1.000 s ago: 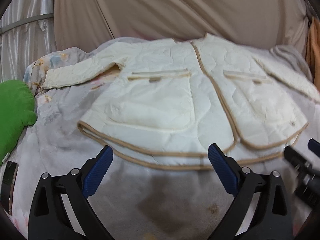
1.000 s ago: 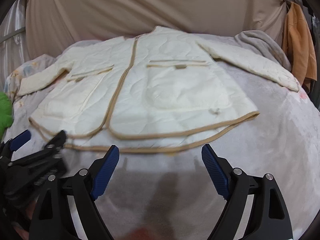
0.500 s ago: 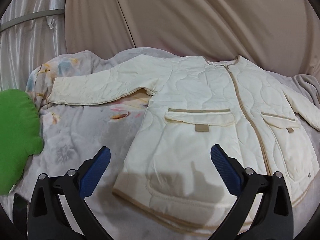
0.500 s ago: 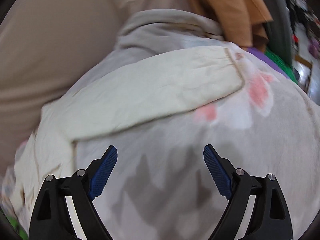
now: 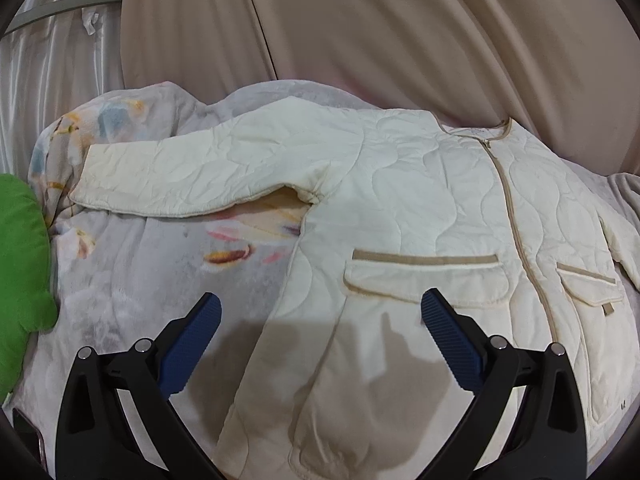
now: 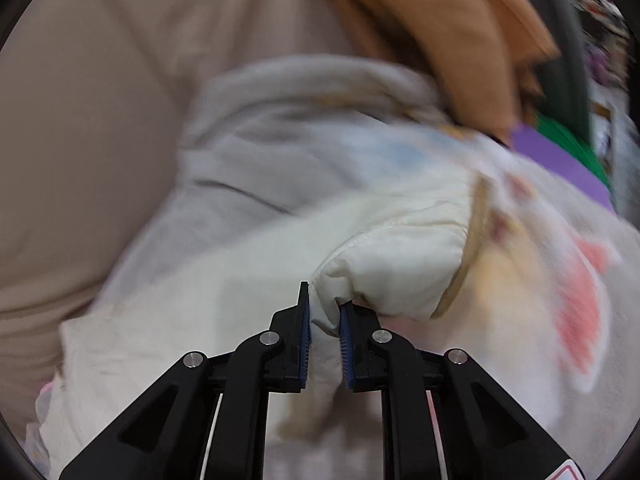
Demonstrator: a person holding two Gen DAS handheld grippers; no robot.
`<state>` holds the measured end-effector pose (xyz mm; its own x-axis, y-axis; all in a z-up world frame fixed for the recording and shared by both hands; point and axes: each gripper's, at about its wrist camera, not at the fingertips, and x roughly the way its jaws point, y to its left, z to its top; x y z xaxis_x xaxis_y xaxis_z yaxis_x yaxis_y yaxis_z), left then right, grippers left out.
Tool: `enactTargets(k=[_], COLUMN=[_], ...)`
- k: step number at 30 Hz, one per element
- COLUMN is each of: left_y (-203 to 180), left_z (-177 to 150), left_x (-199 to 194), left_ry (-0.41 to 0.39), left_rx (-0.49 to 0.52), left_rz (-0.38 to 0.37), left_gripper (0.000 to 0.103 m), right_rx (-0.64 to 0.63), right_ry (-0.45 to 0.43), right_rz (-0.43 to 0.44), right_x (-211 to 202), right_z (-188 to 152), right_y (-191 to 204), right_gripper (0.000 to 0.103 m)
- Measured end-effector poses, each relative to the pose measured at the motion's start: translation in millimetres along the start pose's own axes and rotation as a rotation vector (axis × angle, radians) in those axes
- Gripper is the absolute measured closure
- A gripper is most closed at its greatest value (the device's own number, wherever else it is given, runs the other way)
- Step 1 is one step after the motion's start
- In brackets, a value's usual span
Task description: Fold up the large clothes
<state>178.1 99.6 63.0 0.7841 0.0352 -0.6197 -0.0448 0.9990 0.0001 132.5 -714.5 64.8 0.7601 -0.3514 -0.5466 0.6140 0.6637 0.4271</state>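
Note:
A cream quilted jacket (image 5: 420, 208) with tan trim lies flat, front up, on a grey blanket (image 5: 132, 280). Its left sleeve (image 5: 208, 172) stretches out to the left. My left gripper (image 5: 320, 320) is open and empty, hovering over the jacket's lower left side near the pocket (image 5: 424, 276). In the right wrist view my right gripper (image 6: 324, 320) is shut on the jacket's other sleeve (image 6: 400, 264), pinching the fabric near the tan cuff (image 6: 472, 240). That view is blurred by motion.
A green cushion (image 5: 20, 264) lies at the blanket's left edge. Beige curtain (image 5: 360, 32) hangs behind the bed. An orange garment (image 6: 440, 20) hangs at the right, with purple and green items (image 6: 560, 148) beside it.
My left gripper has moved forward and left over the jacket. My right gripper swung right to the far sleeve and closed on it near the cuff.

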Motion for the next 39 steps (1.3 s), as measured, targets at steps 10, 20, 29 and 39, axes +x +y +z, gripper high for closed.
enactTargets(k=[10, 20, 29, 39], left_y=[-1, -7, -54, -73], left_z=[31, 60, 70, 134], left_x=[3, 59, 145, 126], left_ry=[-0.048, 0.128, 0.347, 0.16], left_rx=[-0.022, -0.101, -0.166, -0.069], left_rz=[-0.044, -0.294, -0.422, -0.444], left_gripper=[0.005, 0.005, 0.009, 0.094], right_rx=[-0.573, -0.953, -0.666, -0.285], right_ry=[0.148, 0.402, 0.364, 0.403], right_rz=[0.612, 0.612, 0.48, 0.354], right_x=[-22, -14, -17, 41], right_z=[-140, -331, -241, -178], right_y=[354, 419, 273, 189], right_gripper=[0.09, 0.067, 0.053, 0.05])
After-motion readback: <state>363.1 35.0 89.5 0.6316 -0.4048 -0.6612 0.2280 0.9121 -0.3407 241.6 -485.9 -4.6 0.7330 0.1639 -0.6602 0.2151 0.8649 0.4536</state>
